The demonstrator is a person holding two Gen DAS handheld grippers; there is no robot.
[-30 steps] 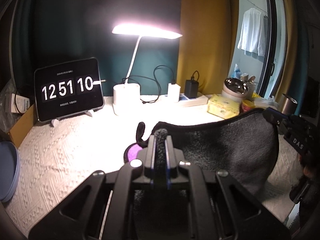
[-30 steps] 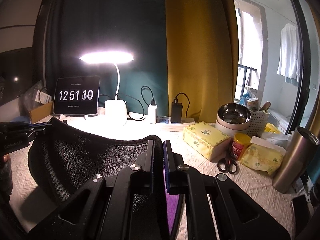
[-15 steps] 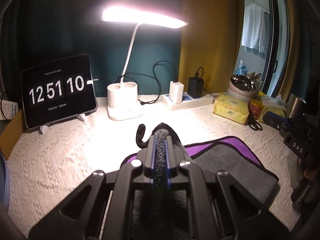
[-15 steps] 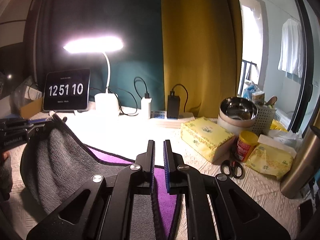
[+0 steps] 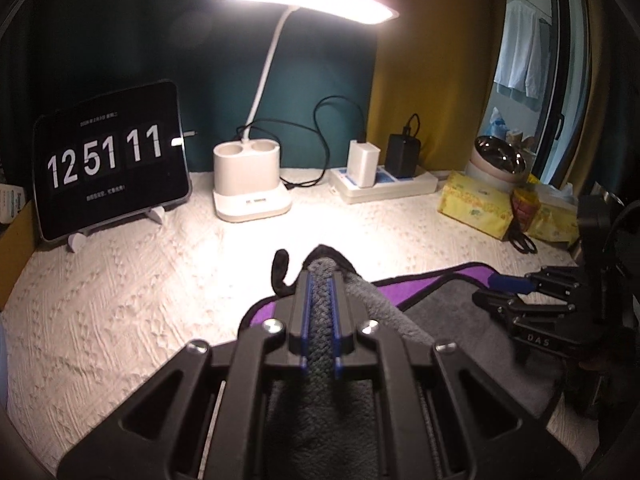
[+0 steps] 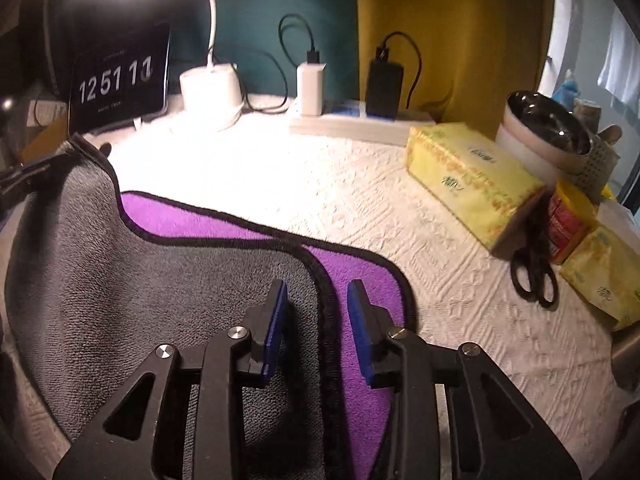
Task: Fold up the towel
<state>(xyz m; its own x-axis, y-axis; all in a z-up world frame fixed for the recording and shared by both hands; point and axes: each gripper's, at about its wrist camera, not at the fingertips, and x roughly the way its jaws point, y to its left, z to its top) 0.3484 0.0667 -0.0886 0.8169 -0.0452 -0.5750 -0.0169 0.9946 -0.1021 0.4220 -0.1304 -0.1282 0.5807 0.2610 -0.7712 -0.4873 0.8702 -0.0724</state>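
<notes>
Two layers of the towel (image 6: 132,300) show at the lower left of the right wrist frame: a grey face folded over a purple one, each with a black hem, lying on the white textured table (image 6: 400,216). The right tongs (image 6: 318,300) stand apart, their blue pads either side of the grey layer's hem without pinching it. In the left wrist frame the left tongs (image 5: 320,284) are clamped on a bunched grey corner of the towel, which fills the gap between the pads and hides whatever lies under the tips; a black hanging loop (image 5: 280,272) curls up just beside them. The towel's near edge is cut off by the bottom of both frames. At the upper left of the right wrist frame the tablet clock (image 6: 120,80) is blurred, its last digit unreadable, while the left view reads 12 51 11. Behind the scissors (image 6: 534,264), the red and yellow tin (image 6: 570,224) is partly hidden by yellow tissue packs (image 6: 468,180).
</notes>
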